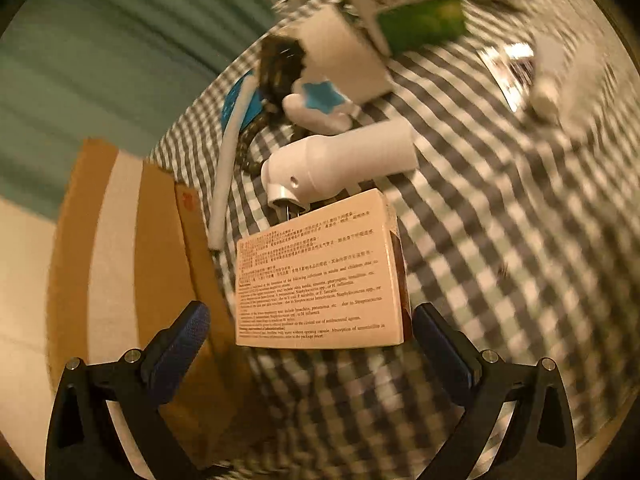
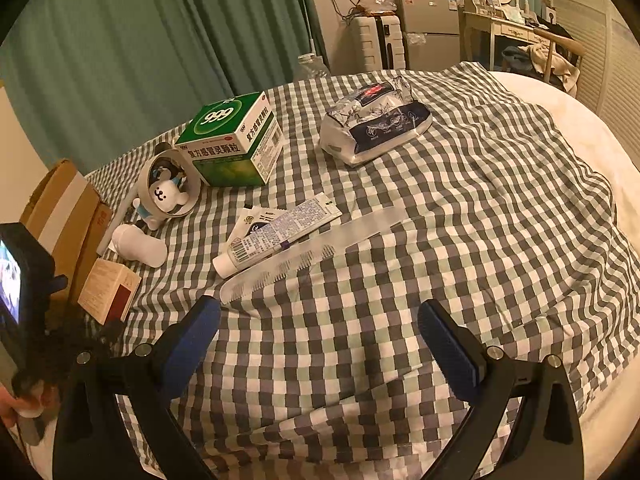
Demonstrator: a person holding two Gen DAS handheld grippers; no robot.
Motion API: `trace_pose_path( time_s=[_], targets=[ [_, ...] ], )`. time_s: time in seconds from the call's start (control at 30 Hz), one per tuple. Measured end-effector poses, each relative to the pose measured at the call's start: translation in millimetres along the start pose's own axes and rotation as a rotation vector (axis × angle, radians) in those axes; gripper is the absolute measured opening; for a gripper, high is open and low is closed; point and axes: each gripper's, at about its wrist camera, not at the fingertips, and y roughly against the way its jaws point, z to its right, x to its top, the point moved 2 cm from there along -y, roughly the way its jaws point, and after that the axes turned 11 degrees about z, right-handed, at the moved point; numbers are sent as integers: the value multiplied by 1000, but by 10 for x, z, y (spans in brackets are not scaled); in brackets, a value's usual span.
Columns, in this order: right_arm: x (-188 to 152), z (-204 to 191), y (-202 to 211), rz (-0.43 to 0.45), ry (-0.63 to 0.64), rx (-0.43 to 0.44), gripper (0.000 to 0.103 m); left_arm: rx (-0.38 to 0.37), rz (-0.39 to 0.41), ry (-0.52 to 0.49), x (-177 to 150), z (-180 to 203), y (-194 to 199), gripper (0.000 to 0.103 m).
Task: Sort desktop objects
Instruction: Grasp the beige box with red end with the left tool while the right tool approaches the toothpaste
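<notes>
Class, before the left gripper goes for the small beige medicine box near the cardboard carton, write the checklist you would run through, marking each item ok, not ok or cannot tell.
1. Left gripper jaws open wider than the beige medicine box: ok.
2. Box lined up between the jaws: ok.
3. Box free of neighbours: not ok; the white inhaler lies right at its far edge.
4. Cardboard carton open to receive it: cannot tell, only its flaps show.
5. Right gripper empty and out of the way: ok, open above bare checked cloth.
6. Left view sharp enough: not ok, blurred.
</notes>
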Motion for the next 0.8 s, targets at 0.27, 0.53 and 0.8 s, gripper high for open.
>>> trace_pose_path(
  time_s=[0.27, 0.53, 0.8],
  targets=[
    [0, 93, -4, -13, -51, 3, 100, 160, 46, -269, -76, 88, -180, 101],
    [-5, 135, -26, -28, -77, 9, 100, 53, 110, -209, -74, 99, -1, 46],
    [-12, 124, -31, -32, -68, 14, 100, 50, 176, 19, 96, -501, -91, 46]
  ],
)
